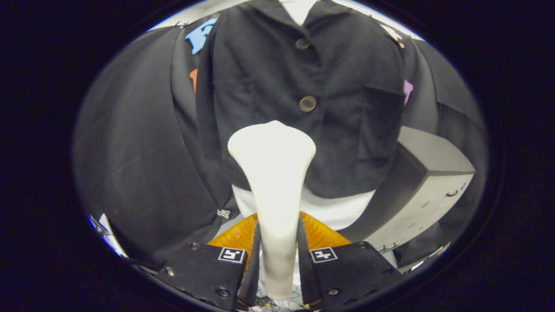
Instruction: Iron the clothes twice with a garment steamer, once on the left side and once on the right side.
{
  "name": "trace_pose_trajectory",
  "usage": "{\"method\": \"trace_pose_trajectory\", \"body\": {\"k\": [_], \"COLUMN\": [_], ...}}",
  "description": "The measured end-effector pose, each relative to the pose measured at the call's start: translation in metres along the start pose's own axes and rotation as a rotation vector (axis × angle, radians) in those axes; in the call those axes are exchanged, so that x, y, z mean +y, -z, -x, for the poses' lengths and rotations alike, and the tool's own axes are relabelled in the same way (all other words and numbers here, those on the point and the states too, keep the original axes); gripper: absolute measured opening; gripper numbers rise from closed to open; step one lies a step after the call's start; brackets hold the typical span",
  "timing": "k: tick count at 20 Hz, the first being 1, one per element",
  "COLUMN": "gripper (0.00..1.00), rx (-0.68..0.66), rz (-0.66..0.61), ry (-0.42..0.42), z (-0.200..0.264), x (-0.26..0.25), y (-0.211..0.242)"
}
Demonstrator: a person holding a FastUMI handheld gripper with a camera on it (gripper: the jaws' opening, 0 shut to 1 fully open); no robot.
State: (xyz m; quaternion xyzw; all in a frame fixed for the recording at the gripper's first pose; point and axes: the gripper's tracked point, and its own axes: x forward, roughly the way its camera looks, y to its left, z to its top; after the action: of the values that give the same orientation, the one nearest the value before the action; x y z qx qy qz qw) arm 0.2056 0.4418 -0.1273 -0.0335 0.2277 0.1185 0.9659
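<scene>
A white garment steamer [273,173] stands upright between my fingers, its handle clamped by my gripper [277,255] and its wide head raised ahead of them. Beyond the head hangs a black buttoned jacket [303,104] on a white mannequin torso [334,210]. The steamer head sits in front of the jacket's lower middle, just below the lower brown button [307,103]. Whether the head touches the cloth I cannot tell. An upper button [302,43] sits near the collar.
A grey-white cabinet [433,182] with drawers stands to the right of the mannequin. Black cloth [138,143] hangs to the left and behind. An orange surface [236,236] shows just behind my fingers.
</scene>
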Motion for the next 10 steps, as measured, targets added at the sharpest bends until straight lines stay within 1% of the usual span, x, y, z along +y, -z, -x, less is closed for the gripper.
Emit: {"method": "trace_pose_trajectory", "body": {"k": [2,4,7,8,10], "gripper": [0.41,0.41,0.41,0.41,0.41], "rx": [-0.055,-0.107,-0.164,-0.176,-0.188], "rz": [0.001,-0.026,-0.057,-0.069,-0.1], "ry": [-0.005,0.004,0.044,0.059,0.086], "z": [0.033,0.067,0.121,0.139,0.171], "x": [-0.04,-0.087,-0.174,-0.211,-0.267], "y": [-0.024,-0.045,-0.061,-0.072,-0.063]}}
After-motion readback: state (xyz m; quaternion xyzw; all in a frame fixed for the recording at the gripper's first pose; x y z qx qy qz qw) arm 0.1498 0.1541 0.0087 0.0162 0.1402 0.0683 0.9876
